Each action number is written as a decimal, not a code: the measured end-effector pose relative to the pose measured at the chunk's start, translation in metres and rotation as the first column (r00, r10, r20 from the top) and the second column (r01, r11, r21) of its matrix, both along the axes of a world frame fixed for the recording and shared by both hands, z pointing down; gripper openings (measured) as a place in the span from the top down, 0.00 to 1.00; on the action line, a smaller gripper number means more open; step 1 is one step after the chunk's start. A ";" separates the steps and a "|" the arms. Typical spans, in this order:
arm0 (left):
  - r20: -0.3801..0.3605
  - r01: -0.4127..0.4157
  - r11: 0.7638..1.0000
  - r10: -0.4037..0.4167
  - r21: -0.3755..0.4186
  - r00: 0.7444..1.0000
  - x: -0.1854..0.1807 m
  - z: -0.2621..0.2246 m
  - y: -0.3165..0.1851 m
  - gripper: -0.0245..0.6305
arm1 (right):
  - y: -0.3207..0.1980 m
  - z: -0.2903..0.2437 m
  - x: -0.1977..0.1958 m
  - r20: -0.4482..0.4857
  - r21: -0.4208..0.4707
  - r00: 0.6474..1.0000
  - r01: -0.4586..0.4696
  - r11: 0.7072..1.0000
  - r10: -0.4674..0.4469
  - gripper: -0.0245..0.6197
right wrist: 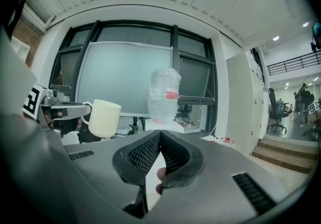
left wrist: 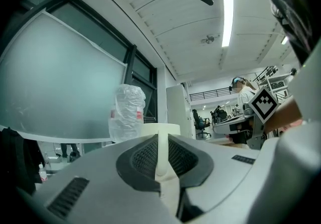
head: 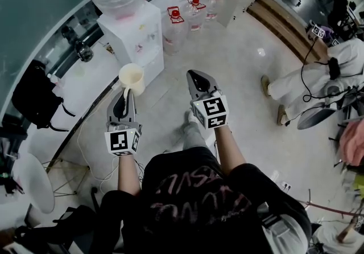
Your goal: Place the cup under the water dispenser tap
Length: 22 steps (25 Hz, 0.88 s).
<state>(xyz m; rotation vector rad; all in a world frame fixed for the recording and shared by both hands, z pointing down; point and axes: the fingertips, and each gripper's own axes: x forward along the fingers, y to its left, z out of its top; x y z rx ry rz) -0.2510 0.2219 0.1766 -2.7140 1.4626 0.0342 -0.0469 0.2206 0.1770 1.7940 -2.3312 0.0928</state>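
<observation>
The cup is clamped by its handle in your left gripper, just short of the dispenser. Hold it level as you bring it under the tap. Your right gripper is closed, empty. Only its view shows the cup side-on, upright.

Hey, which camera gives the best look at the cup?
The right gripper view: the cup shows whole, side-on, its handle in the left gripper. The head view looks down into its rim; the left gripper view shows only the handle and rim.
</observation>
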 end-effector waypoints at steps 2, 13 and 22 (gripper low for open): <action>0.001 0.002 1.000 -0.002 -0.002 1.000 0.004 0.003 -0.008 0.89 | -0.010 0.004 0.004 0.003 -0.002 1.000 0.005 1.000 -0.005 0.94; 0.022 0.019 0.998 -0.018 -0.058 1.000 0.058 0.025 -0.093 0.89 | -0.107 0.027 0.050 0.030 -0.050 0.999 0.043 0.998 -0.041 0.94; 0.040 0.059 0.991 -0.054 -0.118 0.998 0.125 0.041 -0.169 0.89 | -0.198 0.054 0.119 0.056 -0.111 0.994 0.098 0.989 -0.092 0.94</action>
